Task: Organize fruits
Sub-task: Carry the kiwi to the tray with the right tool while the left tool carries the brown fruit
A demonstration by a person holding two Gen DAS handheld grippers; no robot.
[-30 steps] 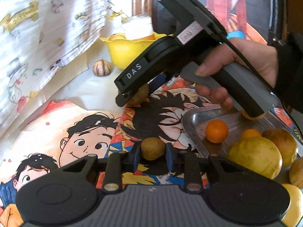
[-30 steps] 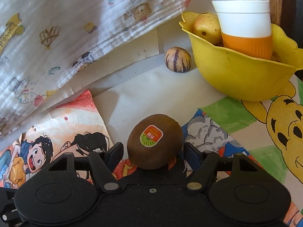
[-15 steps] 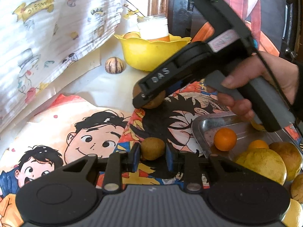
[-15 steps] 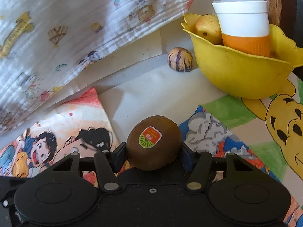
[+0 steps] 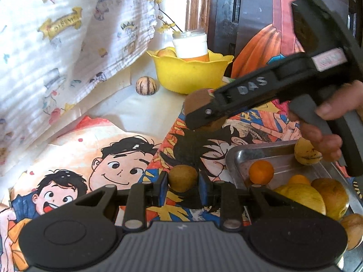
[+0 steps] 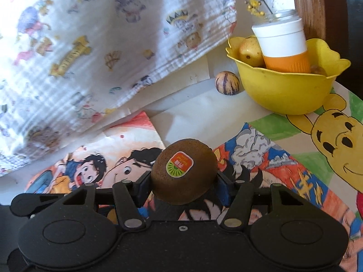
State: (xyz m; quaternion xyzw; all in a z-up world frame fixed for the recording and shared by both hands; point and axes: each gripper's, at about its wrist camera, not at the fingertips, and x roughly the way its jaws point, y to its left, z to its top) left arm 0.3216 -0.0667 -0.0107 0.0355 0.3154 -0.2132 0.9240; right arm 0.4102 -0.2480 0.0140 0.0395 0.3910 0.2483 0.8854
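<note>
L gripper (image 5: 183, 189) pinching small brown fruit (image 5: 182, 177), R gripper (image 6: 183, 187) clamped on kiwi (image 6: 183, 174) (stickered, jaws just closed further), yellow bowl (image 6: 285, 90) at 1 o'clock.

A white-and-orange jar (image 6: 283, 47) stands in the yellow bowl; a cartoon-printed white cloth (image 6: 102, 52) hangs over the bench's (image 6: 195, 111) colourful cartoon drawings (image 5: 118, 161)
</note>
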